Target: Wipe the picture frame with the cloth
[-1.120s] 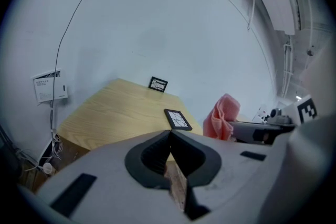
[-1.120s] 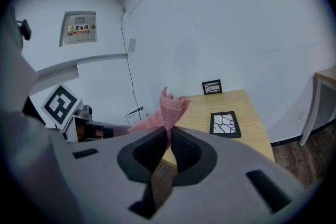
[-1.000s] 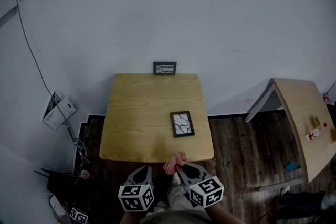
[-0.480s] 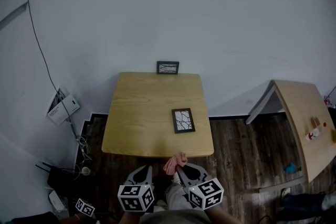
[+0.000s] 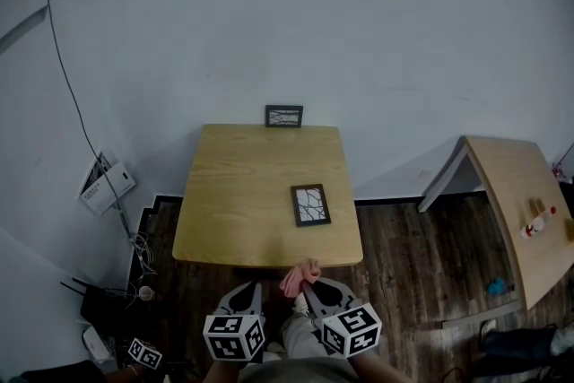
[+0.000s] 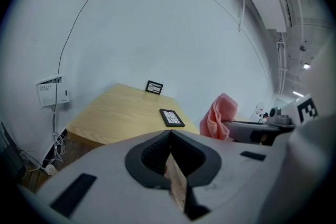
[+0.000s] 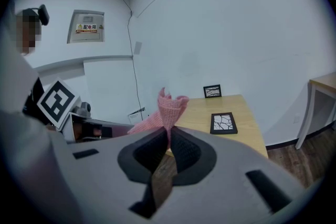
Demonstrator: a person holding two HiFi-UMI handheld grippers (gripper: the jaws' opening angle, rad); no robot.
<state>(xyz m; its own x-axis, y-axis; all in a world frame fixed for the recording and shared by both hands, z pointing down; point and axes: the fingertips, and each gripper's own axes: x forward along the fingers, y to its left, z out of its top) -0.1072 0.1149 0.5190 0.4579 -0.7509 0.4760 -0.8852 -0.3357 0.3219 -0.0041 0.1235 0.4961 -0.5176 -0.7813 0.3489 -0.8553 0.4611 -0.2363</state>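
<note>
Picture frame [image 5: 310, 204], black-edged with a crackled print, lies flat on the worktop [image 5: 238, 202]. Right gripper [image 7: 169, 131] fingers pinch the pink cloth [image 7: 169, 106]; left gripper [image 6: 169, 135] fingers are pressed together, empty.

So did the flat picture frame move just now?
No. The flat frame sits at the same spot on the table, near its right front corner.

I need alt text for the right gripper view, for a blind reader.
The right gripper is shut on a pink cloth that sticks up from its fingers. Beyond, a black picture frame lies flat on a wooden table, and a second frame stands at the table's far edge.
</note>
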